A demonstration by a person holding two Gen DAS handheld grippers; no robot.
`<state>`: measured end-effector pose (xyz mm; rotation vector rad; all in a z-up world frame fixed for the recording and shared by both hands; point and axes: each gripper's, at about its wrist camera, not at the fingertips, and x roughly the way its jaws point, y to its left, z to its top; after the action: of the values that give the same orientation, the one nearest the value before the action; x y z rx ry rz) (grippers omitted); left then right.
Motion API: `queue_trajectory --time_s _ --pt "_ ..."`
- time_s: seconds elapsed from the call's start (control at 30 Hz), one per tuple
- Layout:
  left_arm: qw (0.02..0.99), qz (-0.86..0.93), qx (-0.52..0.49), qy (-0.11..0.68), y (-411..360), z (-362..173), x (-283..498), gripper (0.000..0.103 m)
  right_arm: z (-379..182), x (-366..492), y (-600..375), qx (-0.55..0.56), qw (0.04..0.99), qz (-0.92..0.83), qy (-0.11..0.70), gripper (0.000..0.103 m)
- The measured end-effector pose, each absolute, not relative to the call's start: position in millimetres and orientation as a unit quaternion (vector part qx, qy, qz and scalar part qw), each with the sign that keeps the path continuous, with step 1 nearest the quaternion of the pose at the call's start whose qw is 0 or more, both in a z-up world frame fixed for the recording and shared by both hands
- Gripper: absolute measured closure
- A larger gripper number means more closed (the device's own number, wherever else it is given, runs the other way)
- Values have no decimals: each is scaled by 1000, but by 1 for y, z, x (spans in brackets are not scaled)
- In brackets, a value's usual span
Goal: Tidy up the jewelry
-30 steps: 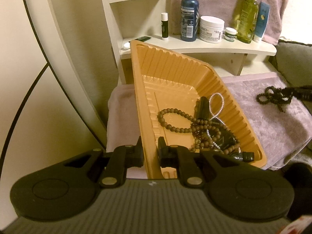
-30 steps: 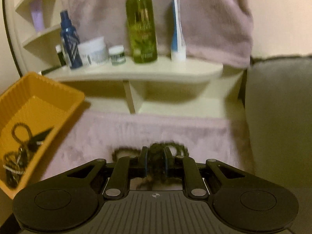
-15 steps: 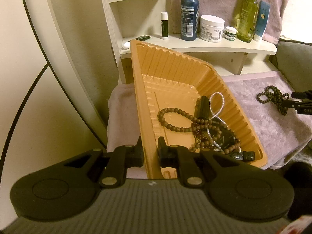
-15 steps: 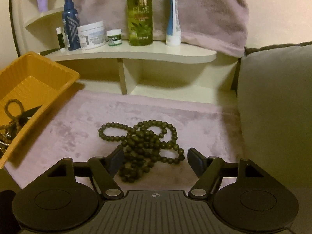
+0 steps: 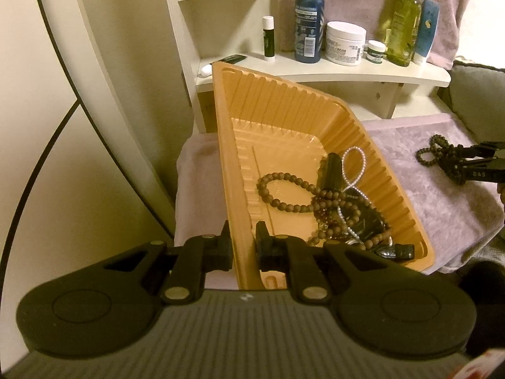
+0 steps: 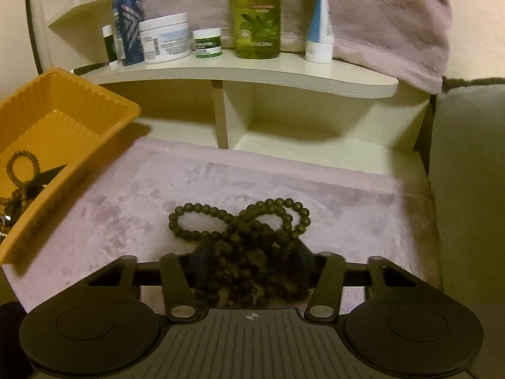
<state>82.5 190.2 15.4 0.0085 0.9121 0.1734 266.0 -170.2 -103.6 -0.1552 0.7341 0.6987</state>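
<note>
My left gripper (image 5: 242, 246) is shut on the near wall of a tilted orange tray (image 5: 284, 107). In the tray lie brown bead bracelets (image 5: 284, 189), a pearl strand (image 5: 356, 167) and dark pieces. A dark bead necklace (image 6: 240, 218) lies heaped on the pink towel (image 6: 126, 208), right of the tray. My right gripper (image 6: 252, 252) is low over that heap and its jaws are closing, one finger on each side of the beads. The left wrist view shows the same necklace (image 5: 435, 151) with the right gripper (image 5: 473, 158) over it.
Behind the towel stands a cream shelf (image 6: 252, 75) with a blue spray bottle (image 6: 126, 22), a white jar (image 6: 165, 39), a green olive bottle (image 6: 257, 15) and a tube (image 6: 320, 19). A grey cushion (image 6: 470, 173) borders the right. A curved white panel (image 5: 79, 94) is at the left.
The right gripper let go of the dark beads, which dropped onto the towel, opened wide, then sank and began closing around the heap. The left gripper and the tray stayed put.
</note>
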Motion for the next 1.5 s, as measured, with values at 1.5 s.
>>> queue_trajectory --time_s 1.5 --pt "899 74 6 431 188 19 79 91 14 221 -167 -40 893 372 250 88"
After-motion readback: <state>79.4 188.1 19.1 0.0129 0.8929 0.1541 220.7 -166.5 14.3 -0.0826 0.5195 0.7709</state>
